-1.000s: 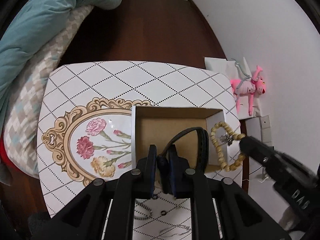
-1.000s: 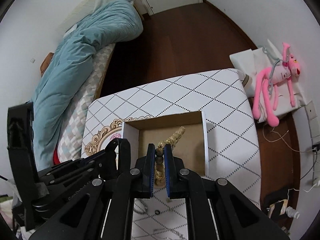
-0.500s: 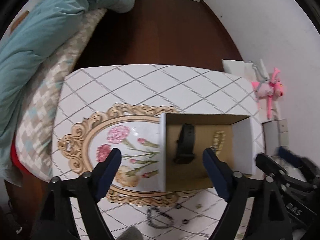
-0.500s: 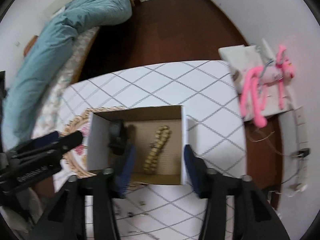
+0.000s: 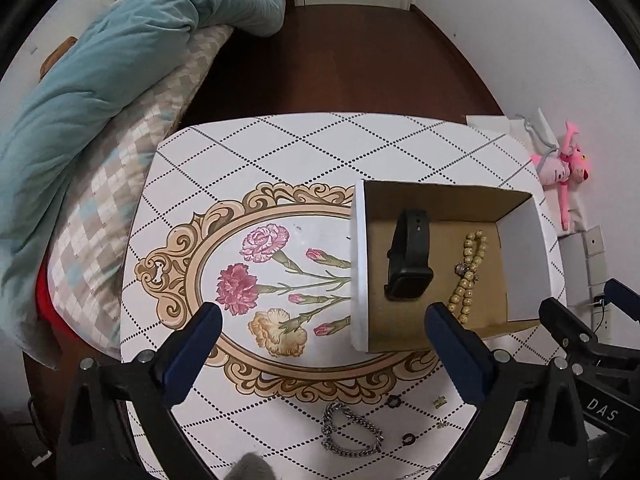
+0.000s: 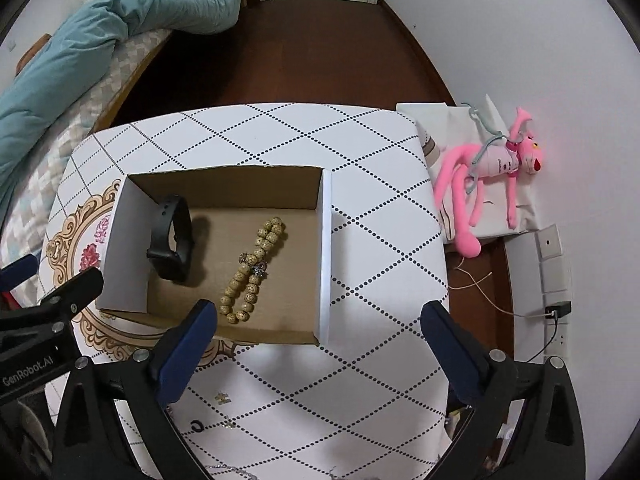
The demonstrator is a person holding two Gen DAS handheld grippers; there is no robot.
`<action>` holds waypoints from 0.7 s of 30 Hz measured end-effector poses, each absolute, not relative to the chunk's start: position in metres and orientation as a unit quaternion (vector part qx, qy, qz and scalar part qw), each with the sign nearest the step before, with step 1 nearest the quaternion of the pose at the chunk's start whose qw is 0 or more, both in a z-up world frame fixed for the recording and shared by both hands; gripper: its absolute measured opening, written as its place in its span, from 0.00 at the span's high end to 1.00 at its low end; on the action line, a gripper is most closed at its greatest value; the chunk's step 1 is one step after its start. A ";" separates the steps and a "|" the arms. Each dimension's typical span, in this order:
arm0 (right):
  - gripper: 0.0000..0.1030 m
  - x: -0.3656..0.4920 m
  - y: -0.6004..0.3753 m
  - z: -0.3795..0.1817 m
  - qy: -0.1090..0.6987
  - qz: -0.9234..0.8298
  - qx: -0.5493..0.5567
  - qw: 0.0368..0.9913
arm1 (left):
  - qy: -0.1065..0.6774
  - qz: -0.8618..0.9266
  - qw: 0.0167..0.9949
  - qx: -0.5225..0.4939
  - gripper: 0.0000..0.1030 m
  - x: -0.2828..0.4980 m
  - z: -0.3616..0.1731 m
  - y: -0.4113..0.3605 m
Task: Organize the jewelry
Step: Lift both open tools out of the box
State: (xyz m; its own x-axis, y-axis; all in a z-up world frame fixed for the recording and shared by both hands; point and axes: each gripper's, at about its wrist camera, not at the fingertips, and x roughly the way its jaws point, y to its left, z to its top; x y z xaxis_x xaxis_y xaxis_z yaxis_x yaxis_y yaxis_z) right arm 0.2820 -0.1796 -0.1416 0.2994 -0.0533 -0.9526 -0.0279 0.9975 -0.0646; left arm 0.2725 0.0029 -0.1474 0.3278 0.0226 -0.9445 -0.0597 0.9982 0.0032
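An open cardboard box point(image 5: 359, 264) point(image 6: 326, 256) stands on the patterned table. Inside lie a black watch band point(image 5: 409, 256) point(image 6: 172, 238) and a tan bead bracelet point(image 5: 470, 276) point(image 6: 252, 272). My left gripper point(image 5: 324, 340) is open and empty, held above the table at the box's near left corner. My right gripper point(image 6: 320, 336) is open and empty above the box's near right corner. On the table near me lie a silver chain bracelet point(image 5: 350, 434), small black rings point(image 5: 394, 401) point(image 6: 196, 425) and small gold pieces point(image 5: 439, 401) point(image 6: 223, 398).
The table point(image 5: 256, 152) point(image 6: 380, 220) has a flower medallion point(image 5: 276, 284). A bed with a teal duvet point(image 5: 100, 92) stands to the left. A pink plush toy point(image 6: 492, 184) lies on a white bag right of the table, by the wall. Dark wood floor lies beyond.
Both grippers opened and dropped their loads: the watch band and the bead bracelet now lie in the box. Both grippers have pulled back and up from the box.
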 end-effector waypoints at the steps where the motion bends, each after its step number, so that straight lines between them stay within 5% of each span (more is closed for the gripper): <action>1: 0.00 0.281 -0.180 -0.138 0.589 -0.011 -0.034 0.808 | 0.576 0.026 0.817 -0.018 0.00 0.270 -0.144 0.003; 21: 0.00 0.203 -0.191 -0.030 0.480 -0.035 -0.022 0.876 | 0.488 0.008 0.873 -0.017 0.00 0.199 -0.053 -0.011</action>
State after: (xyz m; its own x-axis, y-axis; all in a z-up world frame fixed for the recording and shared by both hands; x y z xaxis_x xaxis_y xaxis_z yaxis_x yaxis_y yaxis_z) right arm 0.2028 -0.1907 -0.0301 0.5365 -0.0826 -0.8399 0.0399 0.9966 -0.0725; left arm 0.1994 -0.0113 -0.0532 0.5237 -0.0018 -0.8519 -0.0305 0.9993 -0.0209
